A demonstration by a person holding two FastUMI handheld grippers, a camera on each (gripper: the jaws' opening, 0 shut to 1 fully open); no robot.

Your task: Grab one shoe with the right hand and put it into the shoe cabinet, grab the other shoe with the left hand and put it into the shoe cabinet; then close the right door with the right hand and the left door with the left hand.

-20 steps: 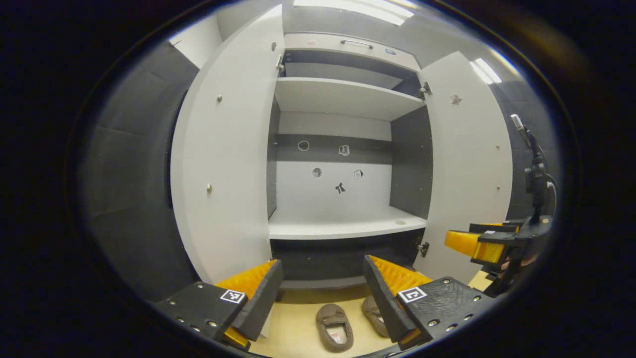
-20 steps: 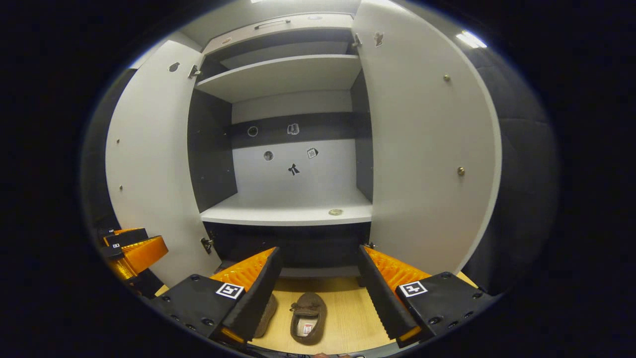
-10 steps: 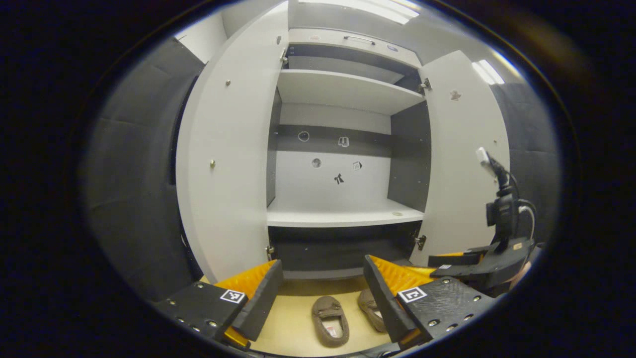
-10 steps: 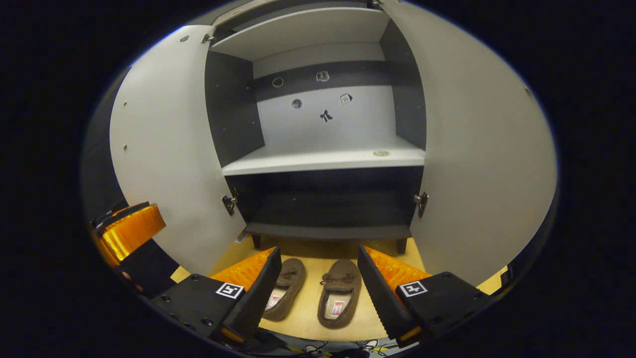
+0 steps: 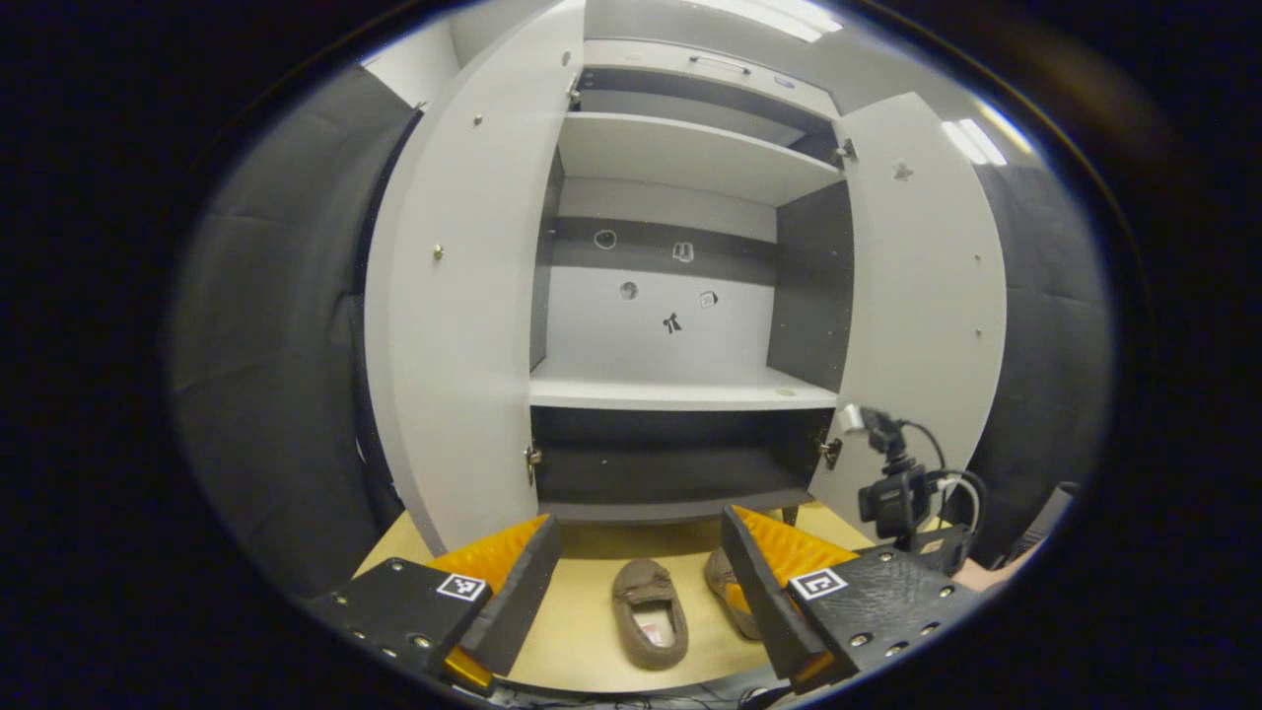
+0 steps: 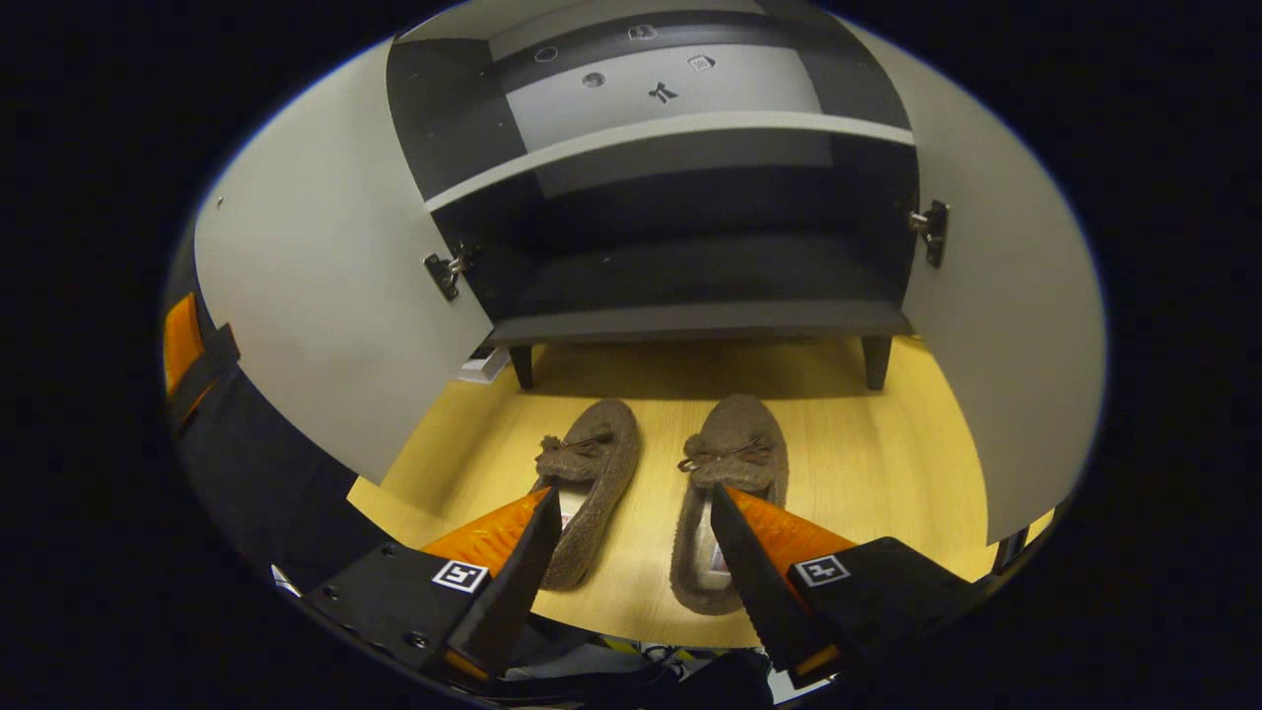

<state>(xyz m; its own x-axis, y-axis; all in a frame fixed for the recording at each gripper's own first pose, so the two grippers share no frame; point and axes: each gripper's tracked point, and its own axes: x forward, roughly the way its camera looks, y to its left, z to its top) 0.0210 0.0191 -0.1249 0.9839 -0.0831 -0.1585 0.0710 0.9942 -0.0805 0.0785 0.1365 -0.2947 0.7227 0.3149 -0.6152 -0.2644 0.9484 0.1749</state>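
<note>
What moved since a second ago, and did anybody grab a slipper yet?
The right gripper dropped and tilted down toward the floor, so both slippers now lie just ahead of its open fingers. The left gripper barely moved. Nothing has been grabbed. The slippers stayed side by side on the floor, and both cabinet doors stayed open.

Fuzzy cloth shoes (image 6: pixel 592 483) rest on smooth wood floor (image 6: pixel 868 463) before matt cabinet (image 6: pixel 690 320).

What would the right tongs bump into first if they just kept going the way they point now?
Probably the wooden floor between the two slippers, or the right slipper beside its right finger. The right tongs are open and tilted downward; depth is hard to judge.
</note>
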